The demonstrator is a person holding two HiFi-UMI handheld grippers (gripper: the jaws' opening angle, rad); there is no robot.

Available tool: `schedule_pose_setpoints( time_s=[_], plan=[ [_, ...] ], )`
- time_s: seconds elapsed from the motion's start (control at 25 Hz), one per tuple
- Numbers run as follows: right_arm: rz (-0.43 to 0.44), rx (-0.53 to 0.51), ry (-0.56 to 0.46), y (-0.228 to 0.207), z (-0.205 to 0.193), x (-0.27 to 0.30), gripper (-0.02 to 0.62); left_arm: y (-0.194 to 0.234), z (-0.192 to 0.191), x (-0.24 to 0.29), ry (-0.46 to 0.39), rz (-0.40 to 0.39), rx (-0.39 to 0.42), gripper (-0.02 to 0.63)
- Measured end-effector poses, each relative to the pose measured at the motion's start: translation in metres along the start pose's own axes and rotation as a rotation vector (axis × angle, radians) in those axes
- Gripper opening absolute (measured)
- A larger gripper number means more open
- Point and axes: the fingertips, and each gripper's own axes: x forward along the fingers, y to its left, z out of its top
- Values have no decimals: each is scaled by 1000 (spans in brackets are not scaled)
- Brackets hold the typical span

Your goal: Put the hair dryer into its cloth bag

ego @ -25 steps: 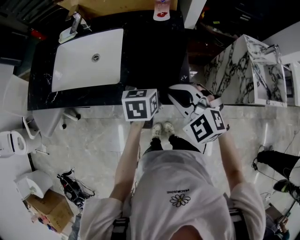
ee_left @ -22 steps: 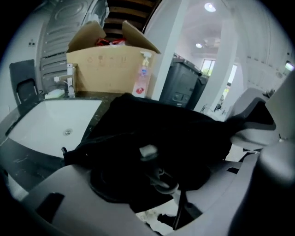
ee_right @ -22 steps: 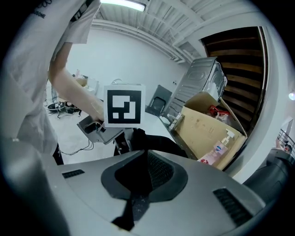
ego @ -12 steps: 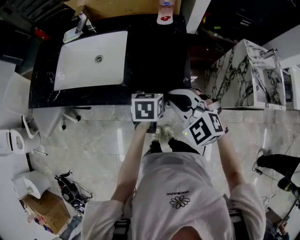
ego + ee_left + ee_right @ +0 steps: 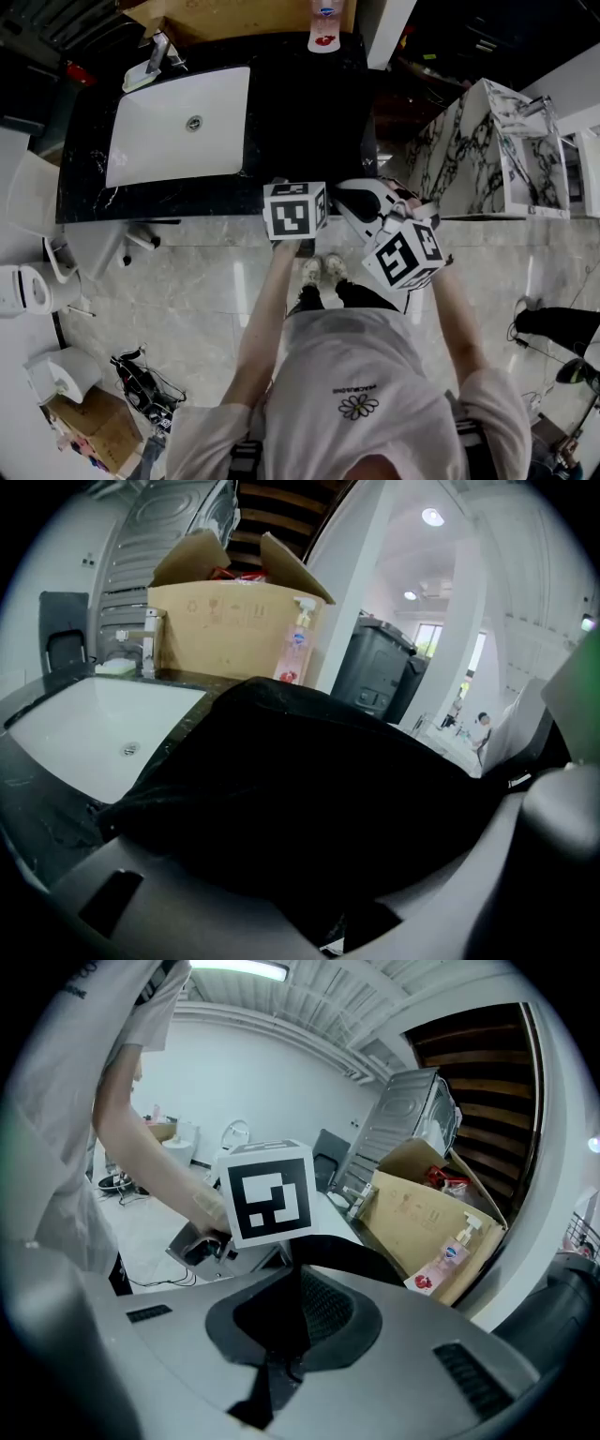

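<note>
A: Well, worth flagging any trouble ahead?

B: Plenty. Holding the dryer (image 5: 367,201) aloft in the right gripper's (image 5: 403,253) clenched fingers, over the front edge of the table (image 5: 309,112) and just beside the left gripper (image 5: 295,211). Gripping the bag (image 5: 300,789) in the left fingers, pinched tight on black cloth. Not yet bagged, by the look of it.

A: And likely to fail how?

B: Probably by missing the mouth. Cannot see any opening, only slack cloth bunched ahead of the fingers. Pushing the dryer against a closed fold would just shove the bag aside. Could also slip from either grip and drop past the table onto the hard floor (image 5: 178,281).

A: Anything on the room?

B: Glossy pale floor underfoot. Black table with a white sink (image 5: 178,122) sunk into it, dry by the look. Behind that, an open box (image 5: 225,630), then a tap (image 5: 148,641) and a bottle (image 5: 295,653).
</note>
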Motion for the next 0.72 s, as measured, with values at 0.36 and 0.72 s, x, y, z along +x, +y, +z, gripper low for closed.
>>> schedule_pose_setpoints(
  time_s=[0.36,0.72],
  plan=[
    [-1,-108,61,15,-10,7,23,21,-9,-58,-56,58,-20,216],
    [-1,-127,159,38,-43,22,25,26,-8,-101,-131,118,-14,215]
  ],
)
